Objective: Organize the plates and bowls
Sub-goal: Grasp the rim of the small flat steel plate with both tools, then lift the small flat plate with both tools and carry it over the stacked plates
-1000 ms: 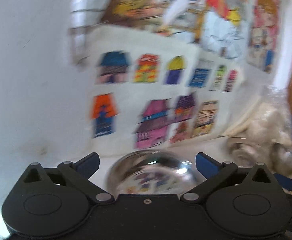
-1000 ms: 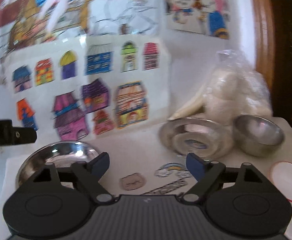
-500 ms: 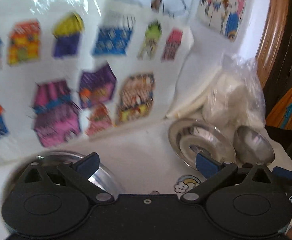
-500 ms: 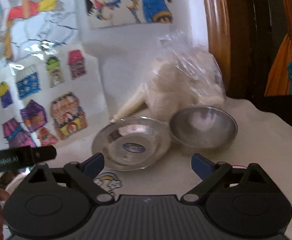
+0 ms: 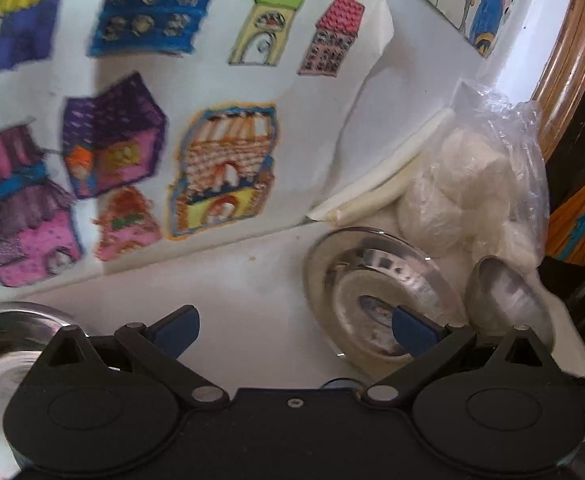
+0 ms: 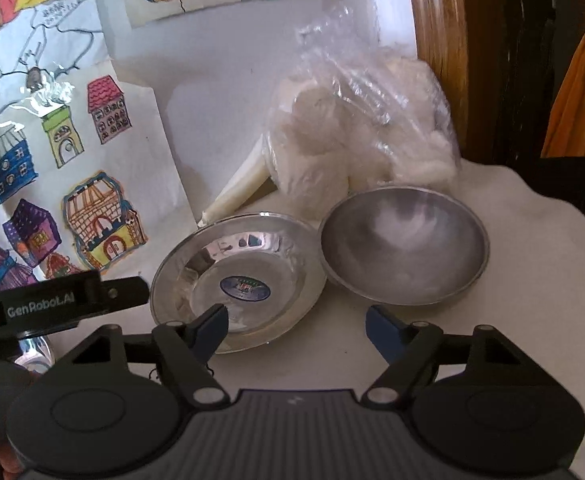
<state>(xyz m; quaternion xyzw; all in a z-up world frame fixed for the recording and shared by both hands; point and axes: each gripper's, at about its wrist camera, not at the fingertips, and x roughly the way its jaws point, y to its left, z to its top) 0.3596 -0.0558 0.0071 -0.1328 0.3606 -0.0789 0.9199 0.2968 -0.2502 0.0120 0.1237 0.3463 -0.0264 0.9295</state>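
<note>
1. Both grippers have swung right along the table over the last second, away from the wall of house drawings and toward the steel ware. The right gripper (image 6: 296, 330) hovers just short of the plate (image 6: 236, 272), its jaws apart with nothing between them, having just been closing a little. The left gripper (image 5: 294, 328) stands open and empty too, one fingertip lying across the plate (image 5: 376, 296) in its view.

2. By the look of it, the pickup is about to begin; nothing is held yet.

3. The plate sits touching the bowl (image 6: 404, 246) to its right. A second bowl (image 5: 8, 340) lies well apart, at the left edge.

4. All rest on a white cloth (image 6: 512, 240) covering the table.

5. Behind the ware stands a plastic bag (image 6: 356, 136) of white lumps, with a paper roll (image 6: 240, 188) beside it.

6. The drawings (image 5: 220, 168) cover the white wall; a wooden frame (image 6: 436, 40) edges the right.
</note>
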